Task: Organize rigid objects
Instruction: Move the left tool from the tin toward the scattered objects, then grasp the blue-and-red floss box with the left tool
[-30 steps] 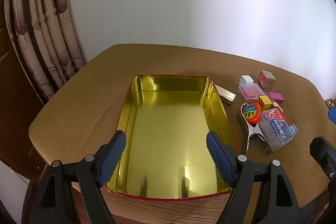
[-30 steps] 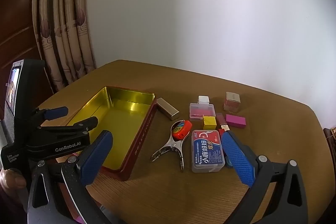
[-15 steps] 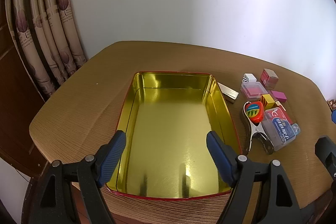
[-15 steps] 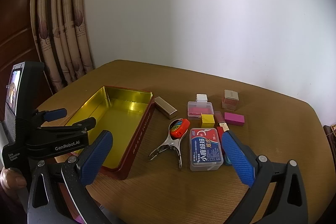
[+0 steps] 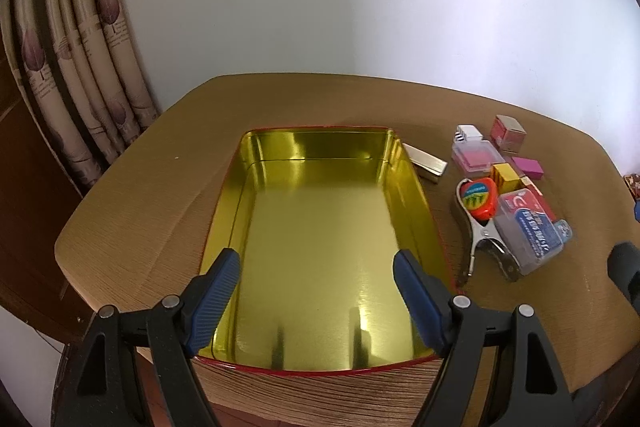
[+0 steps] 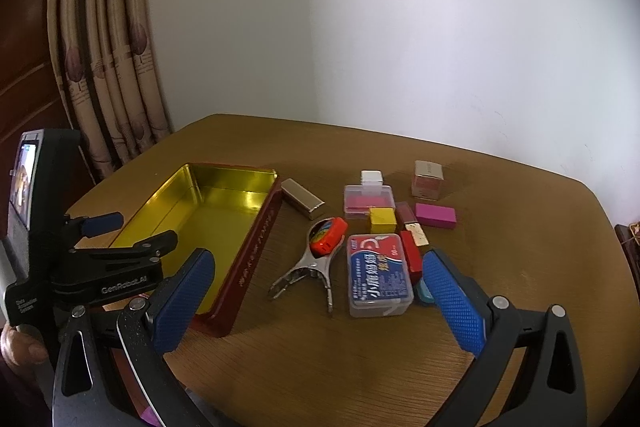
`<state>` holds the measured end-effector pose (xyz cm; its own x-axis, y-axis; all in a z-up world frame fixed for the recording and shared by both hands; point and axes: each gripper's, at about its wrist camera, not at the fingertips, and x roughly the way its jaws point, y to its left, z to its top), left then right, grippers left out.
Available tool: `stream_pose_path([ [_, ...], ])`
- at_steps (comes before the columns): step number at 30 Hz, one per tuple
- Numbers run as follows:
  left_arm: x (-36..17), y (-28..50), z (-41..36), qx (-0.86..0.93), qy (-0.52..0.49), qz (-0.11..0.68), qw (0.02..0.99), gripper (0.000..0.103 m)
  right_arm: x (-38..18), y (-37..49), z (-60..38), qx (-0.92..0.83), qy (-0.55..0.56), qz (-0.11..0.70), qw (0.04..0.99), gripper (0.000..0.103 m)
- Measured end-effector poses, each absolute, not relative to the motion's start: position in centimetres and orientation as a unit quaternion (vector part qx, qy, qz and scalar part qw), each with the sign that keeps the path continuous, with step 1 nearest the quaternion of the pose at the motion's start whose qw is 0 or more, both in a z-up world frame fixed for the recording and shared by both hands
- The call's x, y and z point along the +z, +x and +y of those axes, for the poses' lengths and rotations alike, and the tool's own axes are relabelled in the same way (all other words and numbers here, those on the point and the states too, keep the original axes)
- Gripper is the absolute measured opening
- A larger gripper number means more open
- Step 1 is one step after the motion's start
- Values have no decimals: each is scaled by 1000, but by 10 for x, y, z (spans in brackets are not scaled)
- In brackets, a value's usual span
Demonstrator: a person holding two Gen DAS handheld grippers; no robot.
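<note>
An empty gold-lined red tin [image 5: 320,227] lies on the wooden table; it also shows in the right wrist view [image 6: 208,211]. My left gripper [image 5: 316,267] is open and empty above the tin's near end. To the tin's right lie a clear box with a blue and red label [image 6: 378,275], a metal clip with an orange tape measure [image 6: 320,251], a gold bar [image 6: 302,203], a yellow cube [image 6: 382,219], a magenta block [image 6: 435,215] and a clear pink box [image 6: 368,201]. My right gripper [image 6: 316,279] is open and empty, above the table in front of the clip and labelled box.
A small pink and beige carton [image 6: 428,179] and a white box [image 6: 371,177] stand at the back of the cluster. Curtains [image 6: 104,67] hang at the left, with a white wall behind. The table's front edge [image 5: 320,383] is close to the tin.
Both grippers have drawn back and risen slightly, so the tin and objects look a little farther away. Nothing on the table has moved.
</note>
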<state>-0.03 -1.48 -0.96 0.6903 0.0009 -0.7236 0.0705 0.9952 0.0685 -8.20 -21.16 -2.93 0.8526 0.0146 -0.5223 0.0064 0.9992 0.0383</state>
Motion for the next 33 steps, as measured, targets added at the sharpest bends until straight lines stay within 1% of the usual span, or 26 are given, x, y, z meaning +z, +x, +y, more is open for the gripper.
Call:
stream_pose_path([
  [5, -11, -2, -28, -28, 58, 398, 915, 81, -32, -84, -226, -8, 31, 275, 961, 103],
  [13, -4, -2, -44, -51, 44, 406, 911, 81, -34, -92, -257, -31, 42, 274, 960, 103],
  [25, 1, -1, -102, -79, 81, 406, 907, 81, -43, -107, -321, -83, 64, 281, 954, 103],
  [31, -5, -1, -131, -107, 87, 424, 895, 81, -43, -114, -356, -105, 68, 281, 952, 103],
  [33, -11, -1, -142, -122, 86, 442, 885, 81, -44, -116, -369, -114, 69, 281, 951, 103],
])
